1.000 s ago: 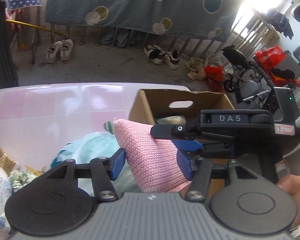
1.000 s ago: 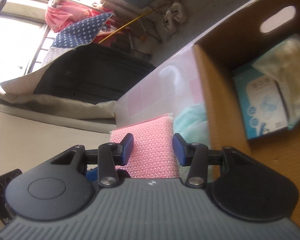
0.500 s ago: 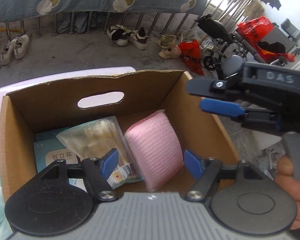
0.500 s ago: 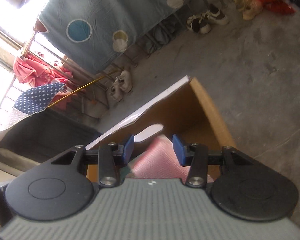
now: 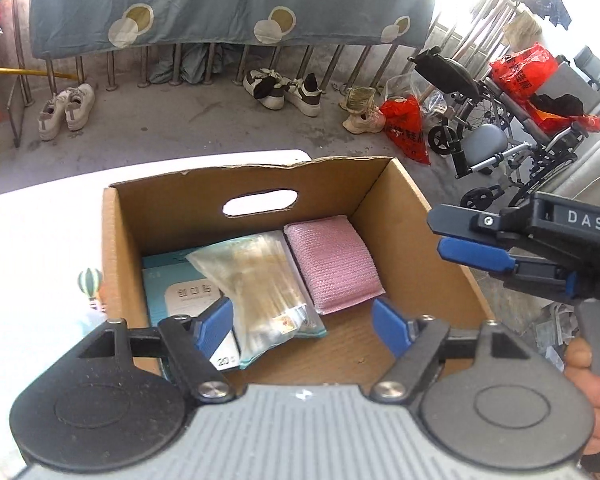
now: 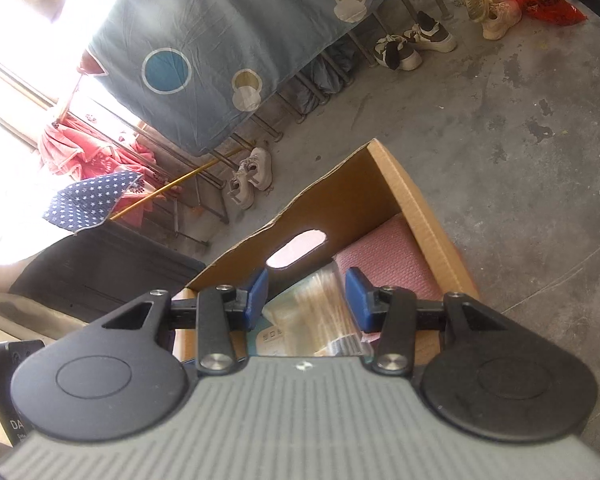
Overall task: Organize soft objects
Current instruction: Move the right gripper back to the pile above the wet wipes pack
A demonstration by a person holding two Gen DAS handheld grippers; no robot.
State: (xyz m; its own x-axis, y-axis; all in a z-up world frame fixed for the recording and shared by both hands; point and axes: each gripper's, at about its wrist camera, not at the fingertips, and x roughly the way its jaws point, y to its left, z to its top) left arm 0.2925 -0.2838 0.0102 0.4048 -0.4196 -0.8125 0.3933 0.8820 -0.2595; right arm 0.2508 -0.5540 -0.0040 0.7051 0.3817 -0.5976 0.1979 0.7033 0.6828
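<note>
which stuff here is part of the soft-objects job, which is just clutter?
Job: pink sponge, plastic packet and blue pack, all in the cardboard box; left gripper, open, empty; right gripper, nothing between its pads.

Clutter: shoes, red bags, wheelchair, hanging sheet.

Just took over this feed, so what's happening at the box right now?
A person holds a gripper in each hand over the cardboard box. The pink sponge lies flat inside, free, beside a clear packet and a teal carton. The left gripper, whose jaws have just been opening, hangs open and empty above them. The right gripper is also open and empty.
</note>
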